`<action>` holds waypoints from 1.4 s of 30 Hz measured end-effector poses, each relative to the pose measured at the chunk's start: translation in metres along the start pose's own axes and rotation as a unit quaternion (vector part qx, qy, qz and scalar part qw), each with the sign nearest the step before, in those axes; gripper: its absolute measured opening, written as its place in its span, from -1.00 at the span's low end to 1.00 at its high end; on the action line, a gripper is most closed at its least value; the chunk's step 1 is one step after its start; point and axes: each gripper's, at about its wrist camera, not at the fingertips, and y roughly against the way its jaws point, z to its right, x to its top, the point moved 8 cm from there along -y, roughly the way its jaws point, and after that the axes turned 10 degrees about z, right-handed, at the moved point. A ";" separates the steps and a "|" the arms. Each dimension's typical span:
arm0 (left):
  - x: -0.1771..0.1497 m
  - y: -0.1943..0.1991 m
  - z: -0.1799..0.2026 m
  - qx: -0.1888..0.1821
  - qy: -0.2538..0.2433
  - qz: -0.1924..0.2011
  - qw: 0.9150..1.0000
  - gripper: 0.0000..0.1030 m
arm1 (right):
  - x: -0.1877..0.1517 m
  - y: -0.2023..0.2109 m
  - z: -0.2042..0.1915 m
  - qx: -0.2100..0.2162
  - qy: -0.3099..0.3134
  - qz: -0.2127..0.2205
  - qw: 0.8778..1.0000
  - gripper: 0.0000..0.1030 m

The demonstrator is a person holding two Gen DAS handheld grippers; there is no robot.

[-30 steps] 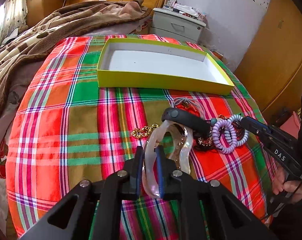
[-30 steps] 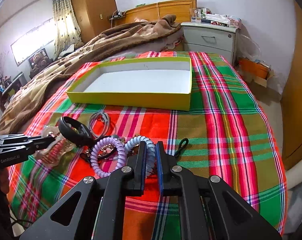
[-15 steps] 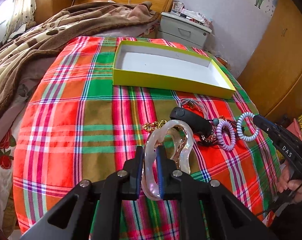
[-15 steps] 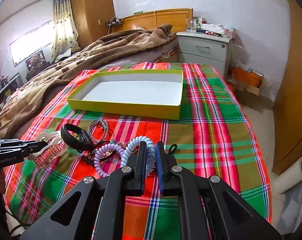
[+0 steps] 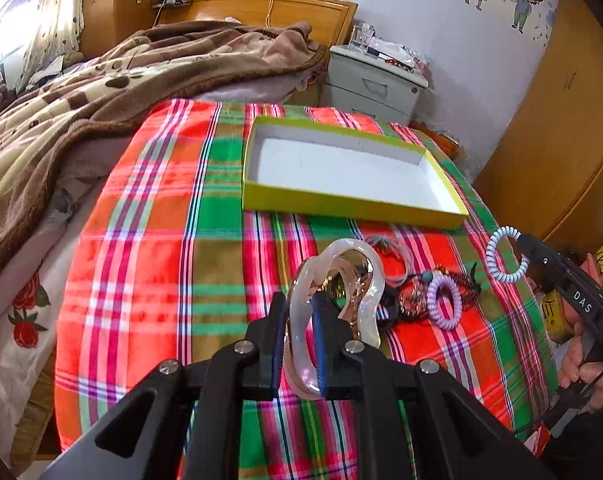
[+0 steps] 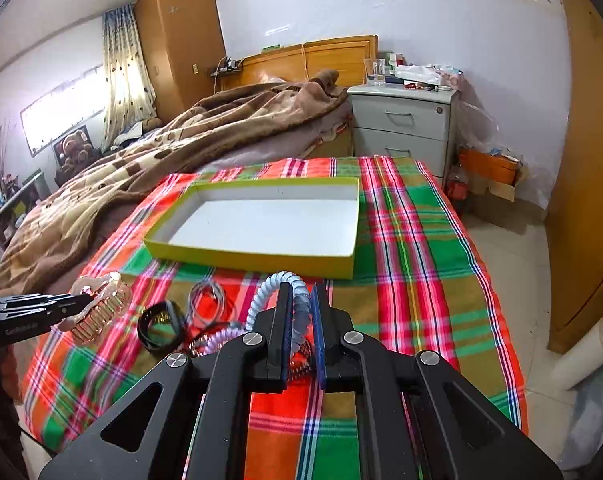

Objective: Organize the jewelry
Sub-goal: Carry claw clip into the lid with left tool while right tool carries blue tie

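Observation:
My left gripper (image 5: 299, 340) is shut on a clear pinkish hair claw clip (image 5: 341, 280) and holds it above the plaid cloth; the clip also shows in the right wrist view (image 6: 97, 308). My right gripper (image 6: 301, 332) is shut on a pale blue spiral hair tie (image 6: 273, 284), lifted off the cloth; it also shows in the left wrist view (image 5: 505, 258). A shallow yellow box (image 5: 341, 204) with a white inside lies beyond, empty. A pile of jewelry stays on the cloth: a purple spiral tie (image 5: 443, 300), a black band (image 6: 159, 322), dark beaded pieces.
The plaid cloth (image 5: 161, 260) covers a small table beside a bed with a brown blanket (image 5: 101, 80). A grey nightstand (image 6: 405, 120) stands behind. A wooden wardrobe (image 5: 561, 120) is at the right. The cloth's edges drop off near both grippers.
Both grippers rose and pulled back from the pile. The claw clip and the blue spiral tie came up off the cloth with them.

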 end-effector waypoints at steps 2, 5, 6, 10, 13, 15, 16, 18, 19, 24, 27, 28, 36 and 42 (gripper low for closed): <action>0.008 -0.001 0.000 -0.001 0.003 0.002 1.000 -0.74 | 0.006 -0.004 0.001 0.000 -0.003 0.002 1.000 -0.82; 0.023 -0.006 0.000 -0.001 0.003 0.009 1.000 -0.74 | 0.017 -0.011 0.001 0.001 -0.007 0.004 1.000 -0.82; 0.028 -0.008 0.000 -0.002 0.003 0.012 1.000 -0.74 | 0.022 -0.015 0.002 0.000 -0.007 0.004 1.000 -0.82; 0.050 -0.020 -0.001 -0.002 0.003 0.019 1.000 -0.74 | 0.037 -0.029 0.004 -0.003 -0.008 0.009 1.000 -0.82; 0.066 -0.029 0.000 -0.006 0.003 0.025 1.000 -0.74 | 0.050 -0.046 0.008 -0.005 -0.015 0.007 1.000 -0.82; 0.075 -0.037 0.000 -0.007 0.004 0.026 1.000 -0.74 | 0.054 -0.054 0.008 -0.003 -0.018 0.007 1.000 -0.82; 0.080 -0.042 0.000 -0.009 0.006 0.028 1.000 -0.74 | 0.056 -0.060 0.008 -0.002 -0.017 0.006 1.000 -0.82; 0.087 -0.053 0.000 -0.009 0.006 0.024 1.000 -0.74 | 0.061 -0.075 0.009 -0.003 -0.016 0.001 1.000 -0.82; 0.090 -0.057 0.000 -0.011 0.007 0.025 1.000 -0.74 | 0.062 -0.083 0.010 -0.003 -0.015 -0.003 1.000 -0.82; 0.102 -0.089 -0.004 -0.011 0.016 0.015 1.000 -0.74 | 0.064 -0.116 0.017 -0.010 -0.017 -0.025 0.999 -0.82; 0.106 -0.109 -0.006 -0.009 0.019 0.006 1.000 -0.74 | 0.062 -0.136 0.021 -0.011 -0.018 -0.039 0.999 -0.82; 0.107 -0.115 -0.007 -0.008 0.021 0.002 1.000 -0.74 | 0.061 -0.143 0.022 -0.013 -0.016 -0.045 0.999 -0.82; 0.112 -0.151 -0.008 0.004 0.013 -0.015 1.000 -0.74 | 0.054 -0.176 0.033 -0.023 -0.012 -0.073 0.997 -0.82; 0.110 -0.167 -0.005 0.004 0.010 -0.030 0.999 -0.74 | 0.047 -0.192 0.037 -0.029 -0.001 -0.092 0.995 -0.82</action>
